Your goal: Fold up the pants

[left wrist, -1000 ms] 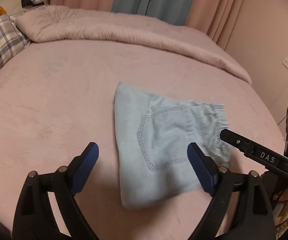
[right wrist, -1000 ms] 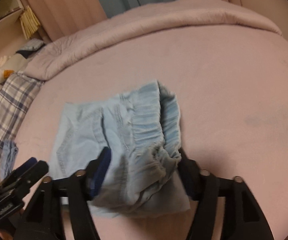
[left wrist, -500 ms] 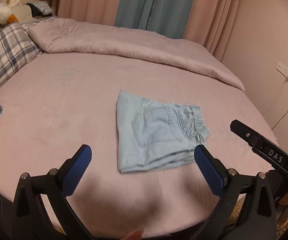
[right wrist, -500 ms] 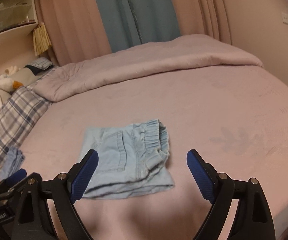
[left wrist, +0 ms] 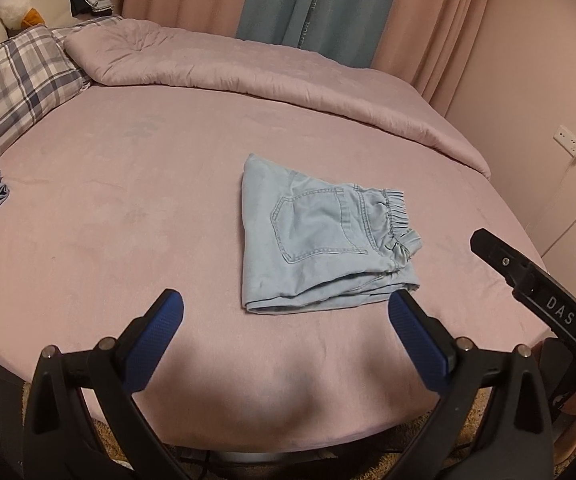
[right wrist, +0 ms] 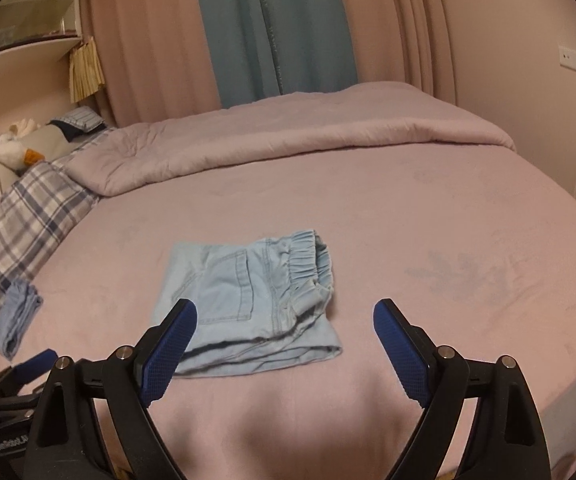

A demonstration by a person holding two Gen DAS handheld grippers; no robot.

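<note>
Pants (left wrist: 320, 236) folded on bed (left wrist: 128, 208); L gripper (left wrist: 284, 312) & R gripper (right wrist: 284, 320) both wide, empty, apart from pants; 2nd garment (right wrist: 16, 320) maybe jeans.

The pants (left wrist: 320, 236) are pale blue denim, folded into a compact, roughly square bundle; they lie flat on the pink bed (left wrist: 128, 200), near its middle; a stitched back pocket faces up; the gathered elastic waistband lies along the right edge, slightly rumpled.

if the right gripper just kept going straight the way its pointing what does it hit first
Most likely the folded light blue pants, near their waistband side, or the pink bed cover just beside them. The right gripper is open with nothing between its jaws, and depth is hard to judge here.
</note>
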